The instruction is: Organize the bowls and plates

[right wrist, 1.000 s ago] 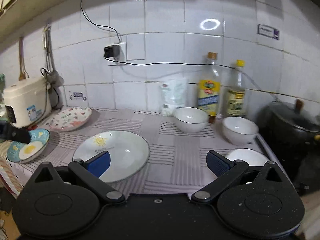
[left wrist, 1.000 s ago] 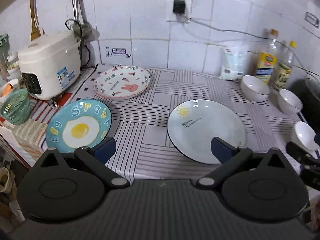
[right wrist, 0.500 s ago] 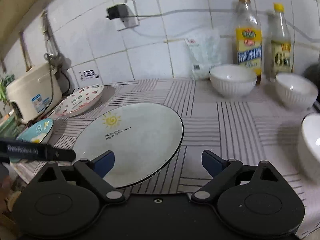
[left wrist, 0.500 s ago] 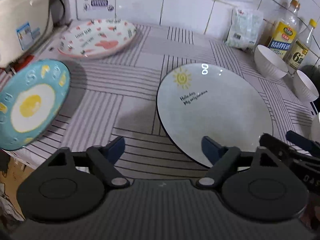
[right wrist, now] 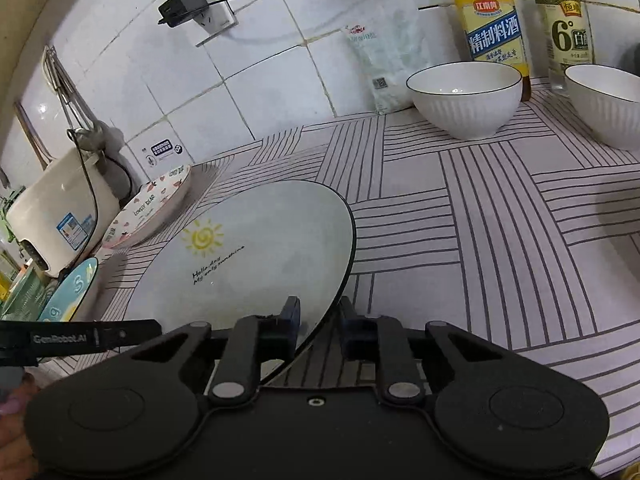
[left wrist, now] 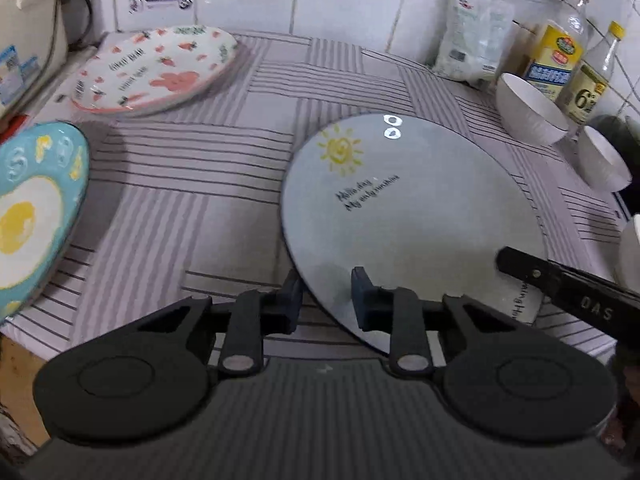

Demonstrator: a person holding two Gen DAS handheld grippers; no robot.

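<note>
A large pale blue sun plate [left wrist: 412,208] lies on the striped countertop; it also shows in the right wrist view [right wrist: 256,252]. My left gripper [left wrist: 326,300] is shut on its near left rim. My right gripper [right wrist: 318,320] is shut on its near right rim. A pink rabbit plate [left wrist: 156,68] sits at the back left, and a blue egg plate [left wrist: 32,216] at the left edge. Two white bowls [right wrist: 464,96] [right wrist: 608,100] stand at the back right; a third [left wrist: 630,256] shows at the right edge.
A white rice cooker [right wrist: 60,216] stands at the far left. Two bottles [right wrist: 494,20] [right wrist: 566,24] and a white packet [right wrist: 384,52] stand against the tiled wall behind the bowls. The counter's front edge [left wrist: 100,344] runs just ahead of my left gripper.
Both grippers have moved in to the sun plate's near rim and closed on it, the left on its left side, the right on its right side.
</note>
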